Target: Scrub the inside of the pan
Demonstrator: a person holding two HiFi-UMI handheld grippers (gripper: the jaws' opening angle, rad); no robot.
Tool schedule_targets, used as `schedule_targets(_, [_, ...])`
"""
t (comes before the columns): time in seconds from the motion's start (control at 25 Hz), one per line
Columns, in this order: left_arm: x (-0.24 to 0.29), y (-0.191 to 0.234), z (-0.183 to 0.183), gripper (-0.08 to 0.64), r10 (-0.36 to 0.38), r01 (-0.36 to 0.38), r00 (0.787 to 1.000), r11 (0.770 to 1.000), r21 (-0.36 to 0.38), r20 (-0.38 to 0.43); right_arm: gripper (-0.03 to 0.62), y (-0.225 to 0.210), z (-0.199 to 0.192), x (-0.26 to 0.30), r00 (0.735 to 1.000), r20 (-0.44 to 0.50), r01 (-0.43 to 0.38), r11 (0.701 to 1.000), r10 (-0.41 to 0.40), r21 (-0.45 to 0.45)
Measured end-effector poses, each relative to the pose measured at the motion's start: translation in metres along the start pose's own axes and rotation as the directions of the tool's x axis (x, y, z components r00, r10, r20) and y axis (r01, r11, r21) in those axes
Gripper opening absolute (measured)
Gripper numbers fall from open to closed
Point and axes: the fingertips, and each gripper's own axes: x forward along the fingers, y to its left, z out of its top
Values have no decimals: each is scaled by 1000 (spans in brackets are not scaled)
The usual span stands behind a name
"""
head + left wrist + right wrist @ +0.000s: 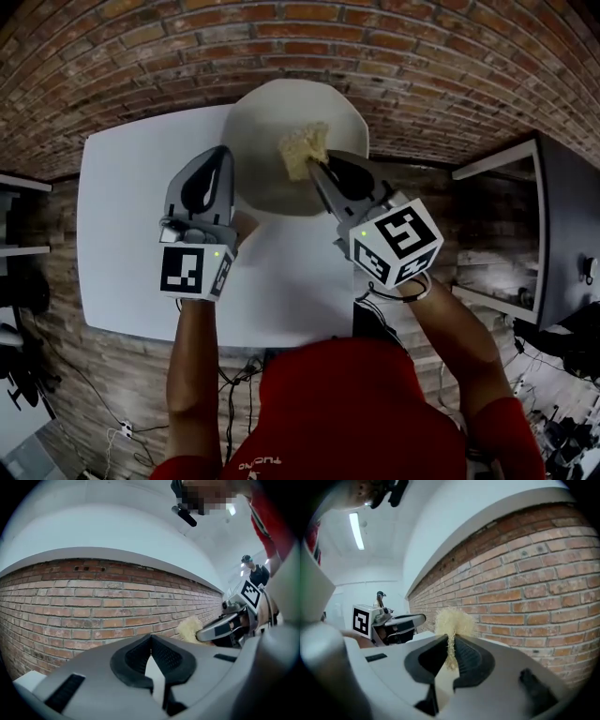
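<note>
A pale, shallow pan (267, 159) sits at the far edge of the white table (131, 244), against the brick wall. My right gripper (314, 167) is shut on a yellowish fibrous scrubber (305, 148) that rests over the pan's right half. The tuft sticks up from between the jaws (452, 620). My left gripper (223, 152) lies along the pan's left rim with its jaws closed tip to tip (151, 637). I cannot tell whether they pinch the rim. The left gripper view also shows the scrubber (189, 627) to the right.
A brick wall (375, 56) runs right behind the table's far edge. A dark desk with a white frame (553, 225) stands to the right. Cables (239, 375) lie on the floor near the table's front edge.
</note>
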Motion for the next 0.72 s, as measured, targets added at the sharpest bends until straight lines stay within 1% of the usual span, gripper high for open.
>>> schedule_targets(0.16, [-4,-21,16,14,-38,39,999,999,-18,18,51,11,22,-13,993,115,-23,996,33,-83])
schedule_targets(0.28, [-8,-36,26,14,-68,69,997,997,-23,26,51,18,35,-23,983,176,-34,992,55,-121])
schedule_targets(0.36, [-12,-44,36,14,-82,83,996,996,-28,45,51,23,43,-31,974,215,-40,990,69,-137])
schedule_targets(0.52, [-20,-56,52,14,-78,81,995,996,-36,63,49,35,52,-46,960,263,-50,985,93,-166])
schedule_targets(0.72, [-27,-69,58,14,-66,67,996,998,-18,63,49,43,52,-60,950,294,-53,980,109,-192])
